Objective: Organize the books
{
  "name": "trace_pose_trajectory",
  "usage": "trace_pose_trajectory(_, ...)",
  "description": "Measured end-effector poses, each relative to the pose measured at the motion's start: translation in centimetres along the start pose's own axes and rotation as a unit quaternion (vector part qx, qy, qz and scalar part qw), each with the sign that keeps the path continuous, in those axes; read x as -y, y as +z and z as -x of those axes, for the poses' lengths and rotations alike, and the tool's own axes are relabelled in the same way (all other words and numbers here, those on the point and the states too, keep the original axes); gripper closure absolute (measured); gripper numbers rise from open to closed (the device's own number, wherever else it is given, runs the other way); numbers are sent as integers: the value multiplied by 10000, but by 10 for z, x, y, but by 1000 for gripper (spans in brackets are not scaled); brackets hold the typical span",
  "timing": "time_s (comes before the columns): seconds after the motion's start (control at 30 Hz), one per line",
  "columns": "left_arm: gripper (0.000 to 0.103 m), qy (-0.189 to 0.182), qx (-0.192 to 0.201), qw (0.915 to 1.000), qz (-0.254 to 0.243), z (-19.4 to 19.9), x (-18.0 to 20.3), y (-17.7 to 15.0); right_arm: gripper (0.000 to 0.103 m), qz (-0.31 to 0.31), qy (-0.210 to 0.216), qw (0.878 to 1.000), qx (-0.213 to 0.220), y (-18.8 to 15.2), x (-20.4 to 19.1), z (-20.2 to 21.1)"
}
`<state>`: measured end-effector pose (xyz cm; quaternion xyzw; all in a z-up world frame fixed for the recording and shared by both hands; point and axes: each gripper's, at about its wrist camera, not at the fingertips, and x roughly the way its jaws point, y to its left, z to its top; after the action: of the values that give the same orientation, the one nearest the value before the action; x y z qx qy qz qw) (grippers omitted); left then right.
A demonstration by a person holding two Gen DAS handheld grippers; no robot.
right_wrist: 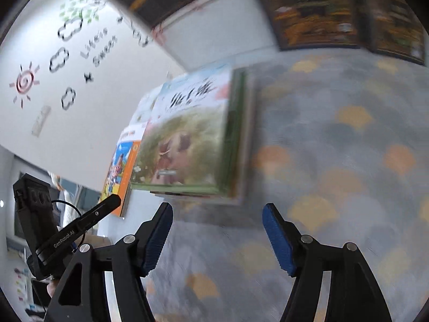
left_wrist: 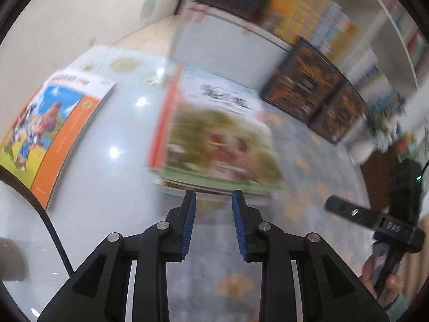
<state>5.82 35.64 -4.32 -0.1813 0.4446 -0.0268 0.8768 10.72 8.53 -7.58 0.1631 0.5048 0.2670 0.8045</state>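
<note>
A stack of picture books [left_wrist: 219,139] with a green meadow cover on top lies flat on the table, just beyond my left gripper [left_wrist: 214,197]. Its blue pads stand a little apart with nothing between them. Left of the stack lies an orange and blue cartoon book [left_wrist: 53,126]. In the right wrist view the same stack [right_wrist: 187,145] sits ahead and slightly left of my right gripper [right_wrist: 217,212], which is open wide and empty. The cartoon book [right_wrist: 120,174] shows behind the stack's left side. Both views are motion-blurred.
Two dark brown books [left_wrist: 313,88] [right_wrist: 316,13] stand against a white bookshelf [left_wrist: 335,26] packed with colourful spines. The table [right_wrist: 335,147] has a grey cover with orange and yellow patches. A white wall with decals [right_wrist: 67,53] rises at the left. A hand [left_wrist: 380,281] grips the other tool.
</note>
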Motion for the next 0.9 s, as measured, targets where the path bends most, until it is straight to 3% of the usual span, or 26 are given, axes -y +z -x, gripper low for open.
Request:
trace_pose_trajectory(0.1, 73, 47, 135, 9987, -480, 14, 55, -6, 36, 328, -284, 9974, 582, -3, 8, 59)
trace_pose_trajectory(0.17, 61, 120, 356, 9967, -725, 24, 91, -8, 36, 618, -569, 9916, 986, -4, 8, 99)
trace_pose_trajectory(0.23, 26, 173, 705, 9933, -900, 37, 128, -8, 33, 878, -861, 9829, 1374, -8, 9, 137)
trace_pose_trajectory(0.33, 11, 317, 1522, 9823, -1046, 67, 182, -12, 10, 1170, -1294, 9638, 2018, -20, 10, 198)
trace_pose_trajectory(0.4, 0, 503, 1738, 9758, -1232, 77, 210, -17, 0, 1150, -1538, 9559, 2220, -25, 17, 220)
trace_pose_trajectory(0.5, 0, 857, 1755, 9677, -1597, 77, 250, -27, 0, 846, -2090, 9531, 2019, -27, 34, 239)
trace_pose_trajectory(0.57, 0, 1245, 1686, 9632, -1686, 69, 269, -38, 0, 666, -2071, 9560, 1971, -33, 48, 251)
trace_pose_trajectory(0.67, 0, 1657, 1646, 9578, -1676, 63, 288, -55, 0, 645, -2182, 9510, 2094, -41, 61, 267)
trace_pose_trajectory(0.73, 0, 1722, 1737, 9545, -1706, 67, 300, -66, 0, 697, -2262, 9480, 2128, -45, 63, 277)
trace_pose_trajectory(0.9, 0, 1653, 1864, 9556, -1572, 78, 323, -73, 0, 624, -2130, 9501, 2194, -48, 75, 295)
